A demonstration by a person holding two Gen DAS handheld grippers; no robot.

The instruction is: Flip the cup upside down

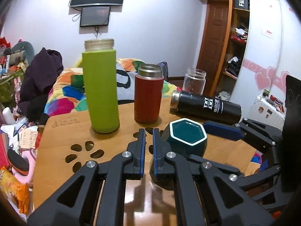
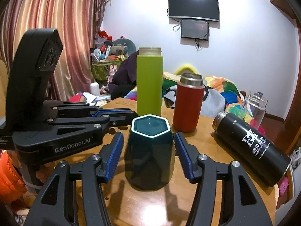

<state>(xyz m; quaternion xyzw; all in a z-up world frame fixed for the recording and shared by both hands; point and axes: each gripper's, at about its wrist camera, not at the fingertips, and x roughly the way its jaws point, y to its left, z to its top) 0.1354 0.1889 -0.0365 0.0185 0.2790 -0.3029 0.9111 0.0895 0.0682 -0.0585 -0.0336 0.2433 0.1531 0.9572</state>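
Observation:
A dark teal hexagonal cup with a white rim stands upright, mouth up, on the wooden table. My right gripper is open, its blue-padded fingers on either side of the cup with small gaps. In the left wrist view the cup sits just right of my left gripper, whose fingers are nearly together with nothing between them. The left gripper also shows in the right wrist view, left of the cup.
A tall green bottle, a red flask and a clear jar stand behind the cup. A black flask lies on its side at the right. A cluttered bed lies beyond the table.

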